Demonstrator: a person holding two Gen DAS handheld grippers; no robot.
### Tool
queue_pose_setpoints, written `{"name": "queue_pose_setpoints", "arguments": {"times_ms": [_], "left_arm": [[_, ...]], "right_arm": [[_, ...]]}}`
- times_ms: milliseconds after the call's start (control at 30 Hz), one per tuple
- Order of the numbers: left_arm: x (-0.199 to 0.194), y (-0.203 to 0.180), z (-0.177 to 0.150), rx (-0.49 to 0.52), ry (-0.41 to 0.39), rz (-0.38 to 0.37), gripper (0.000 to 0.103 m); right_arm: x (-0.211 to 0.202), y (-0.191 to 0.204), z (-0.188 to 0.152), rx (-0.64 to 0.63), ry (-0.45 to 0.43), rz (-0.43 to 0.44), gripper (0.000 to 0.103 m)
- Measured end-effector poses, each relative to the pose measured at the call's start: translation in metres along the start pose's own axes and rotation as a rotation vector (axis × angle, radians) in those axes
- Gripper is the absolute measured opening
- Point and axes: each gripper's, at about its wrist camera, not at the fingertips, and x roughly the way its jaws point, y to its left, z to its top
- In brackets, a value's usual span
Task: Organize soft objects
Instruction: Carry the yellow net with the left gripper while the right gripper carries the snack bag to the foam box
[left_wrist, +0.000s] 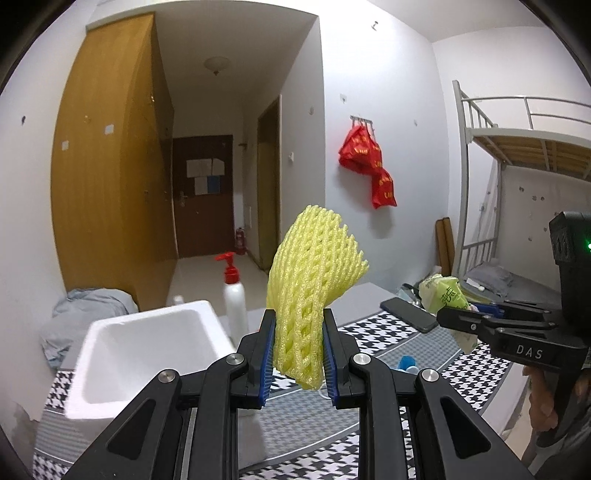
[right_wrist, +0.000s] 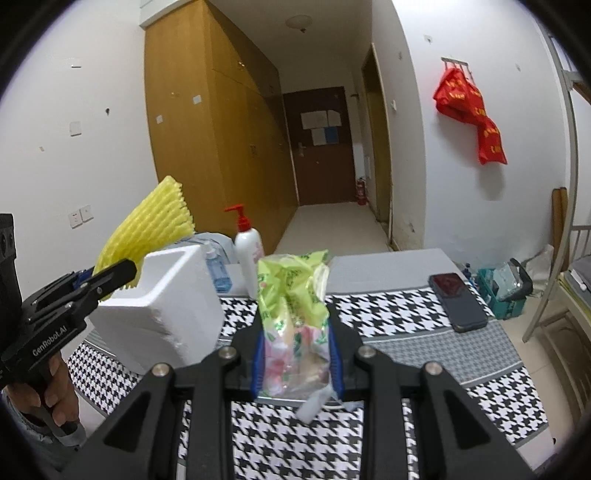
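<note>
Holding both items above the table: left gripper (left_wrist: 298, 354) clenched on yellow foam net (left_wrist: 314, 280), its long axis upright; right gripper (right_wrist: 297, 363) clenched on green snack bag (right_wrist: 295, 306). White foam box (left_wrist: 147, 350) lies just left of the net, nearer the left gripper.

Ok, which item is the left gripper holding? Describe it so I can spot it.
Find the white foam box on the checked table. Just right of it the left gripper pinches a yellow foam net, standing upright. Its open mesh sets it apart from the green bag in the right gripper.
</note>
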Motion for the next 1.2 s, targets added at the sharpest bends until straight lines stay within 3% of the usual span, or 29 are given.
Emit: {"name": "queue_pose_setpoints", "arguments": {"times_ms": [1200], "left_arm": [[-0.073, 0.106, -0.009, -0.109, -0.023, 0.268, 0.024]], "right_arm": [[0.038, 0.125, 0.028, -0.175, -0.028, 0.245, 0.033]]}}
